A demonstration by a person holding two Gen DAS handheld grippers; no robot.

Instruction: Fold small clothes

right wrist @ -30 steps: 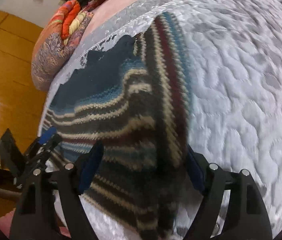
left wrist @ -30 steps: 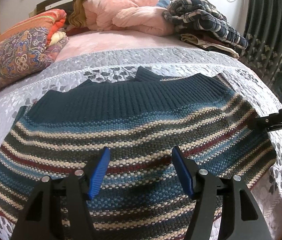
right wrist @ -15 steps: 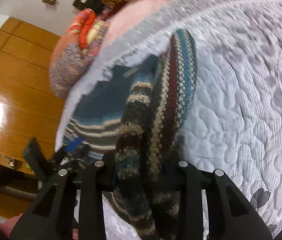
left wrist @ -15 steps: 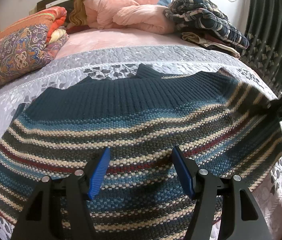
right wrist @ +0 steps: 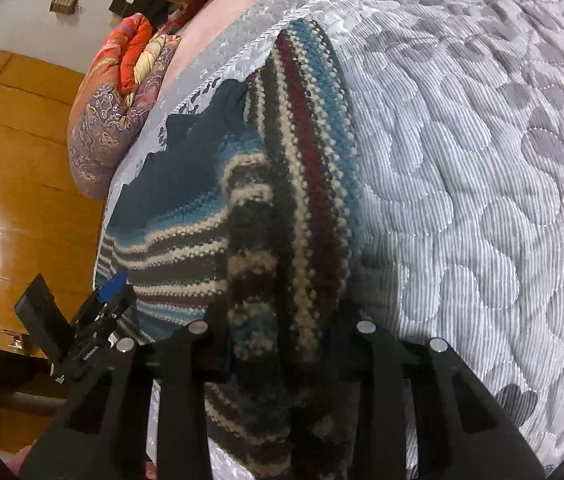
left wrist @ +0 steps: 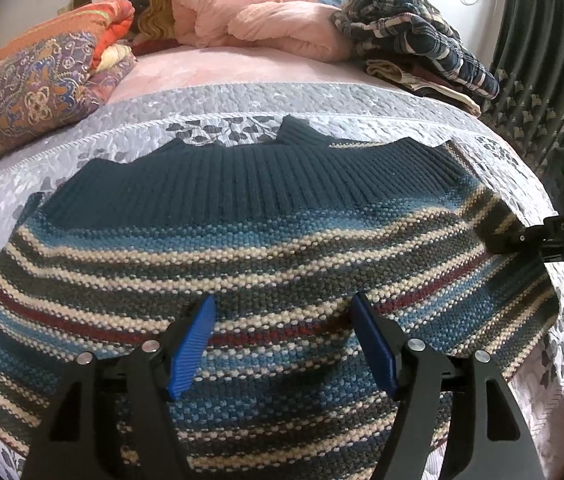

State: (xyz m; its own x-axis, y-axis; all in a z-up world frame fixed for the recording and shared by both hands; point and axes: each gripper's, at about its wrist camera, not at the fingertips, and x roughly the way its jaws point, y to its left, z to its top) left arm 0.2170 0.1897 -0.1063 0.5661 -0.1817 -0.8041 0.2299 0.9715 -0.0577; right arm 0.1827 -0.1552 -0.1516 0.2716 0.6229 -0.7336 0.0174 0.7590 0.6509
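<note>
The sweater [left wrist: 241, 248] lies flat on the bed [left wrist: 241, 100], spread under and ahead of the left gripper [left wrist: 282, 340]; its jaws are open, holding nothing; the right gripper [right wrist: 282, 340] has its jaws closed on the sweater's side edge, and a bunched fold rises between them.

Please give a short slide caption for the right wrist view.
Right gripper shut on the striped sweater's edge, lifted above the grey quilt.
</note>
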